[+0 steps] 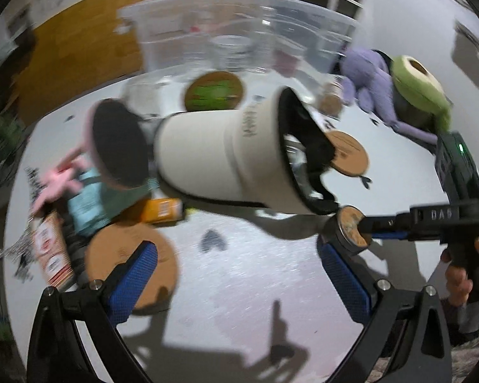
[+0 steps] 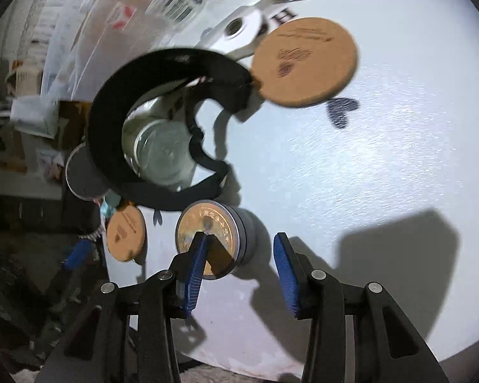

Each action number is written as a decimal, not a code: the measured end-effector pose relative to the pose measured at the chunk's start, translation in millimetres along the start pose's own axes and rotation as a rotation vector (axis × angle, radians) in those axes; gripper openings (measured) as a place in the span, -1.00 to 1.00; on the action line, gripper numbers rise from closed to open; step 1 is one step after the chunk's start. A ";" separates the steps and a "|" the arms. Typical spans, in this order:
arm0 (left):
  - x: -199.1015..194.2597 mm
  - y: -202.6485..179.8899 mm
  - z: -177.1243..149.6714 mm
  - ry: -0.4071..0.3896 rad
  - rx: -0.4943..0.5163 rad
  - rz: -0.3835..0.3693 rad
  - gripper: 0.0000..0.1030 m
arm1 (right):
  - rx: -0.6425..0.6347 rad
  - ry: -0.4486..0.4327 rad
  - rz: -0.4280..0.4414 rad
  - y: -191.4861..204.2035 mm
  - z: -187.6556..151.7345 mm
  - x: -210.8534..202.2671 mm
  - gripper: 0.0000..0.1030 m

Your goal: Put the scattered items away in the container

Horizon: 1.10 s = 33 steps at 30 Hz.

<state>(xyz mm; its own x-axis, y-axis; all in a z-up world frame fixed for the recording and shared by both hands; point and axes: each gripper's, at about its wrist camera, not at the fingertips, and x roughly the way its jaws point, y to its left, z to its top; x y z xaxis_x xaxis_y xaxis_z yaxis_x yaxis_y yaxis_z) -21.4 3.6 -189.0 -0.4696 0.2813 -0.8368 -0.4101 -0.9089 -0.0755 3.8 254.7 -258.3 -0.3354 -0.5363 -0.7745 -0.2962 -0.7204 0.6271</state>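
A clear plastic container stands at the back of the white table. A cream cup sleeve with black lining lies on its side mid-table, its open mouth facing the right wrist view. A round tin with a gold lid lies on the table. My right gripper is open, its left finger overlapping the tin's lid; the tin is not between the jaws. My left gripper is open and empty above bare table, near a cork coaster.
More cork coasters lie around. A pile of packets and a pink toy sits at the left. A purple and green plush lies at the right beside the container.
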 end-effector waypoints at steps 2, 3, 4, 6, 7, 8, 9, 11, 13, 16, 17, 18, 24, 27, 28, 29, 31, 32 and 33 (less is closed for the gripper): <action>9.4 -13.1 -1.6 -0.006 0.030 -0.046 0.99 | -0.008 0.012 0.001 -1.0 6.6 -4.0 -0.16; 14.1 -19.7 -2.4 -0.009 0.046 -0.069 0.99 | -0.015 0.025 0.002 0.6 7.3 -2.7 -0.17; 18.2 -26.7 -3.5 -0.015 0.063 -0.089 0.97 | -0.023 0.039 0.004 1.7 8.3 -1.9 -0.20; 24.8 -43.0 -7.0 -0.037 0.113 -0.110 0.96 | -0.046 0.071 0.007 3.0 10.1 -0.8 -0.21; 28.7 -51.7 -9.8 -0.045 0.146 -0.114 0.96 | -0.058 0.087 0.007 5.2 10.4 1.3 -0.21; 32.3 -59.2 -12.3 -0.051 0.176 -0.112 0.96 | -0.069 0.100 0.008 7.8 10.7 3.8 -0.21; 35.9 -66.7 -14.8 -0.056 0.206 -0.111 0.91 | -0.079 0.113 0.009 8.4 10.8 5.1 -0.21; 43.0 -81.7 -19.8 -0.067 0.267 -0.108 0.72 | -0.089 0.135 0.013 7.8 12.0 6.1 -0.21; 48.5 -91.7 -23.3 -0.075 0.300 -0.102 0.59 | -0.096 0.159 0.019 8.0 14.3 7.4 -0.21; 55.6 -103.0 -27.4 -0.086 0.331 -0.090 0.47 | -0.111 0.193 0.022 9.1 18.6 9.4 -0.21; 57.9 -106.7 -28.7 -0.090 0.341 -0.086 0.45 | -0.122 0.201 0.017 10.6 19.9 9.7 -0.21; 60.3 -110.5 -30.1 -0.093 0.352 -0.082 0.45 | -0.132 0.209 0.014 11.5 21.0 10.0 -0.21; 71.9 -116.1 -32.1 -0.097 0.367 -0.032 0.42 | -0.149 0.249 0.022 13.0 28.5 15.0 -0.21; 75.6 -115.6 -34.6 -0.102 0.382 -0.013 0.30 | -0.150 0.263 0.029 10.8 29.2 14.8 -0.21; 77.2 -116.0 -35.5 -0.102 0.392 -0.009 0.11 | -0.148 0.267 0.031 10.6 29.9 15.1 -0.21; 78.3 -115.8 -35.7 -0.100 0.398 -0.008 0.11 | -0.145 0.270 0.033 10.3 30.5 15.5 -0.21; 78.6 -112.9 -33.7 -0.093 0.389 -0.025 0.10 | -0.140 0.275 0.036 10.2 31.0 16.1 -0.21; 78.7 -111.4 -32.7 -0.090 0.385 -0.033 0.10 | -0.138 0.278 0.037 10.2 31.0 16.4 -0.21; 78.7 -110.0 -31.8 -0.087 0.379 -0.040 0.10 | -0.132 0.280 0.041 10.0 31.2 16.7 -0.21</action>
<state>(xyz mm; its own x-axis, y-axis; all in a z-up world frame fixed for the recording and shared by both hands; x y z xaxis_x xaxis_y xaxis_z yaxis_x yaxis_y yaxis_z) 11.6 116.0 -263.8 -0.5052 0.3543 -0.7869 -0.6817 -0.7230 0.1121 -32.7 252.2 -262.4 -0.0802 -0.6532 -0.7529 -0.1630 -0.7366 0.6564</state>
